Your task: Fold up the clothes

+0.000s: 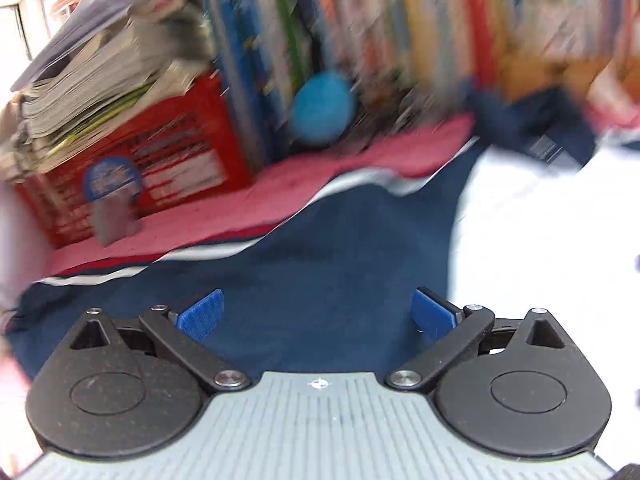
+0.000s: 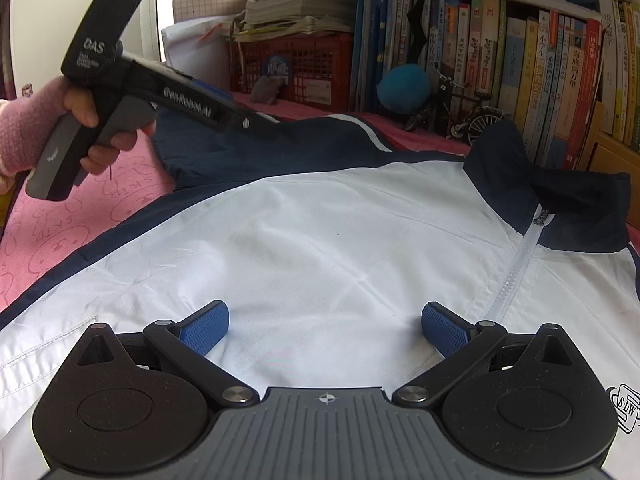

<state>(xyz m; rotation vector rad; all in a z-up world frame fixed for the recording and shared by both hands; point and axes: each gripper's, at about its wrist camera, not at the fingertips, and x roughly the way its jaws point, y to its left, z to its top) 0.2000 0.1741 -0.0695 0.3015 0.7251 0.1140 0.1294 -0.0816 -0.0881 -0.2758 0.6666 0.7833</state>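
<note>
Hand [image 2: 100, 120] tilts left gripper [image 1: 316, 314] over sleeve [image 1: 300, 248], jaws wide.

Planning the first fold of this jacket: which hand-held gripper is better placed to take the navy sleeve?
Left hand-held gripper: open, directly over the navy sleeve. Right hand-held gripper hangs over the white front panel.

Books [image 1: 400, 20]: upper part of left wrist view, smeared by blur.
Jacket [image 2: 320, 240]: cut off at lower frame edges.
</note>
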